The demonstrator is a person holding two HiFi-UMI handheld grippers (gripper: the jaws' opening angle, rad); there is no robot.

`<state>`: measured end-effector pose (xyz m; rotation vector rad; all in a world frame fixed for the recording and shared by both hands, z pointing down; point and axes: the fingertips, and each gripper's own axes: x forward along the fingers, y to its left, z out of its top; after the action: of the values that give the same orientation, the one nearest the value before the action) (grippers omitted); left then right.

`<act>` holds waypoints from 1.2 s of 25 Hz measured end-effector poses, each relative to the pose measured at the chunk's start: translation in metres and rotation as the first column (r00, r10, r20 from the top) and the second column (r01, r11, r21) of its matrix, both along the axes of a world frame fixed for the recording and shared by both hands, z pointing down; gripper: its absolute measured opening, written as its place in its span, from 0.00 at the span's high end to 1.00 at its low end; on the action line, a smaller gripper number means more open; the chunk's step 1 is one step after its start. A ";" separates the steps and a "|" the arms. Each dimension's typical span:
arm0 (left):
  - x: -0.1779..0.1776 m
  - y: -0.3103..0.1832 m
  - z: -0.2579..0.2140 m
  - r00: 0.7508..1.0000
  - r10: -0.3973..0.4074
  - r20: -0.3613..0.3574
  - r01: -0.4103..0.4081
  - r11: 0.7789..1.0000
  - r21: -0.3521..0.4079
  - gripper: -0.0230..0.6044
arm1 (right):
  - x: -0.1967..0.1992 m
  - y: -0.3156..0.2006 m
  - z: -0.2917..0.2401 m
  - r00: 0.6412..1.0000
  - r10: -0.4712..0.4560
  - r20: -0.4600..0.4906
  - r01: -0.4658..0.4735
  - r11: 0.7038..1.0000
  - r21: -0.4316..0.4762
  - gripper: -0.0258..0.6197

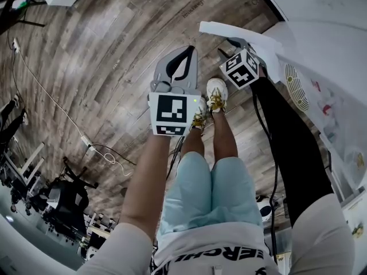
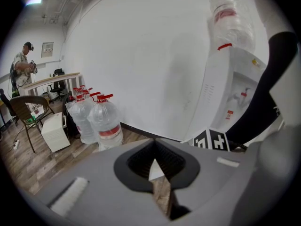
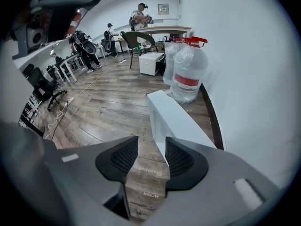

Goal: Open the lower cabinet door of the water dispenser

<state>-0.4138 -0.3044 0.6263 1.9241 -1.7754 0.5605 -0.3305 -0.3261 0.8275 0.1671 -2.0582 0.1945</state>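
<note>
The white water dispenser (image 1: 321,56) stands at the right by the wall, and in the left gripper view it (image 2: 230,88) carries a clear bottle (image 2: 230,13) on top. Its lower cabinet door (image 1: 241,34) stands swung out over the wooden floor. In the right gripper view the door's (image 3: 176,121) top edge runs just beyond the right jaw. My right gripper (image 3: 146,157) is open, with only floor showing between its pads. It (image 1: 232,44) sits right at the door. My left gripper (image 1: 180,53) hangs to the door's left, shut and empty (image 2: 155,166).
Several full water bottles (image 2: 106,121) (image 3: 188,74) stand along the wall beyond the door, next to a small white box (image 2: 54,131). The person's feet (image 1: 217,90) are just below the grippers. A cable (image 1: 57,107) crosses the floor at left. Chairs, desks and people (image 3: 141,15) are further off.
</note>
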 end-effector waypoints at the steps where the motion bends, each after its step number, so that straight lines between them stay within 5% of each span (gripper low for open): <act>1: 0.001 0.000 0.000 1.000 0.003 0.001 -0.003 1.000 -0.001 0.87 | 0.001 0.000 -0.001 1.000 0.008 0.003 -0.008 1.000 -0.004 0.71; 8: 0.021 0.003 -0.002 0.998 0.064 0.001 -0.064 0.998 0.010 0.87 | 0.022 0.013 -0.012 0.998 0.051 0.027 -0.051 0.999 -0.003 0.71; 16: 0.048 0.030 -0.027 0.983 0.182 0.029 -0.183 0.982 0.038 0.87 | 0.051 0.037 -0.068 0.966 0.224 0.128 -0.233 0.971 0.055 0.71; 24: 0.090 0.078 -0.086 0.946 0.316 0.067 -0.321 0.944 0.077 0.87 | 0.096 0.075 -0.171 0.883 0.397 0.249 -0.435 0.892 0.123 0.71; 30: 0.136 0.123 -0.148 0.904 0.421 0.068 -0.427 0.898 0.106 0.87 | 0.151 0.111 -0.276 0.774 0.534 0.340 -0.605 0.781 0.151 0.71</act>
<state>-0.2780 -0.1813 0.4781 2.4222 -1.4383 0.6569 -0.1796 -0.2154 0.5519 0.9950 -2.2536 0.3463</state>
